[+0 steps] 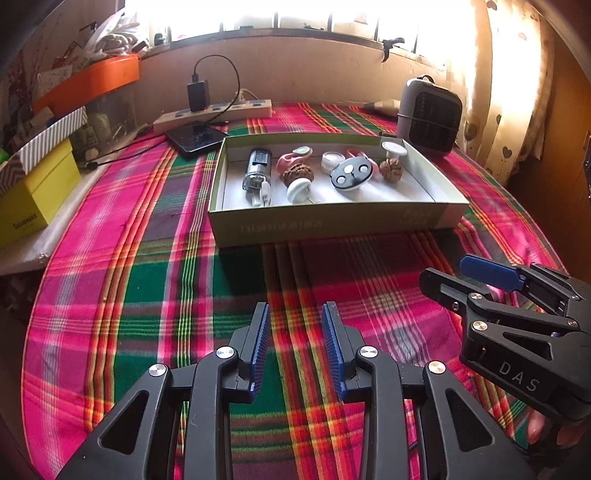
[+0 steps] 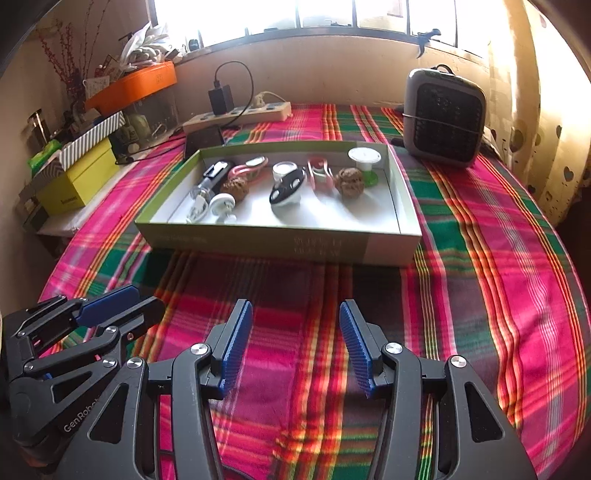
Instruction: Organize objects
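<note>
Grippers: our left gripper (image 1: pixel 295 347) and right gripper (image 2: pixel 295 347) hover apart, empty.
Box: shallow green cardboard box (image 2: pixel 280 242), light.
Walnuts: brown wrinkled walnut (image 2: pixel 349 182), hard, rolls; we would pinch its sides.

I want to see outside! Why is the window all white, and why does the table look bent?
Left wrist view: sunlight overexposes the window to pure white, and the box casts a dark shadow toward the camera. Right wrist view: same glare at the window; the fisheye lens curves the plaid cloth near the edges.
</note>
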### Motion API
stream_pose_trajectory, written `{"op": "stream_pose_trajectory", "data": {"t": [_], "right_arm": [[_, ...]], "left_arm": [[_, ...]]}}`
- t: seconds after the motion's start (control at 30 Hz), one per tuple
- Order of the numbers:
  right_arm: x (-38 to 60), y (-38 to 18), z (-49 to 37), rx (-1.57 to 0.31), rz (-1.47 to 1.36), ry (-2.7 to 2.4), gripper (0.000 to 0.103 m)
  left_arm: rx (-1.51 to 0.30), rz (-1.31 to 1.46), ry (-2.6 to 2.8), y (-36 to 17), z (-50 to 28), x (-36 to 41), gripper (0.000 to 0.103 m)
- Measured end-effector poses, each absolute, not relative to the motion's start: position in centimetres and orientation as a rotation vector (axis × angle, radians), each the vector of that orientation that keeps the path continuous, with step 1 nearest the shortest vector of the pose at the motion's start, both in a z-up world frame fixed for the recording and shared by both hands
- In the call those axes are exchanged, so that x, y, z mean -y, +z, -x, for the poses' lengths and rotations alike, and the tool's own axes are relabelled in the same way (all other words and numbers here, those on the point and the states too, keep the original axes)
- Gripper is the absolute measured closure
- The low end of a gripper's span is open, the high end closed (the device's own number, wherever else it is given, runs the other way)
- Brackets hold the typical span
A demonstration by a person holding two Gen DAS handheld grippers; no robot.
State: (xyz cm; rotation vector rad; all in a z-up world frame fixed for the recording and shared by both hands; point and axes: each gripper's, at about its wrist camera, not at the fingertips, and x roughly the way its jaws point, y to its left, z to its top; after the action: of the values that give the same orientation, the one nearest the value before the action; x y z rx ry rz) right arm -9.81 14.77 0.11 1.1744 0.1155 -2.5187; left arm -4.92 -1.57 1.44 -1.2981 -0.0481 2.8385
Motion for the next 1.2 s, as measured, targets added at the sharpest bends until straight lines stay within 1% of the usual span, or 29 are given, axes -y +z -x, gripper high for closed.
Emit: {"op": "stream_pose_trajectory", "data": {"t": [0.43,0.93,1.2], "right_arm": [[-16.1,-1.0,8.0,-0.117,-1.206,-2.55,0.052],[-16.9,-1.3,6.5,-0.159,-1.176,-2.594,0.052],[-17.0,-1.3,6.2,-0.177,-1.168,-2.603,0.051]], "left_arm": [[0.009,1.311,2.85,0.7,3.6,0.3,0.076],[0.066,1.298,2.922,0.5,2.5,-0.4,0.075],[0.061,1.279,2.955,0.4,1.8,-1.0,0.074]]}}
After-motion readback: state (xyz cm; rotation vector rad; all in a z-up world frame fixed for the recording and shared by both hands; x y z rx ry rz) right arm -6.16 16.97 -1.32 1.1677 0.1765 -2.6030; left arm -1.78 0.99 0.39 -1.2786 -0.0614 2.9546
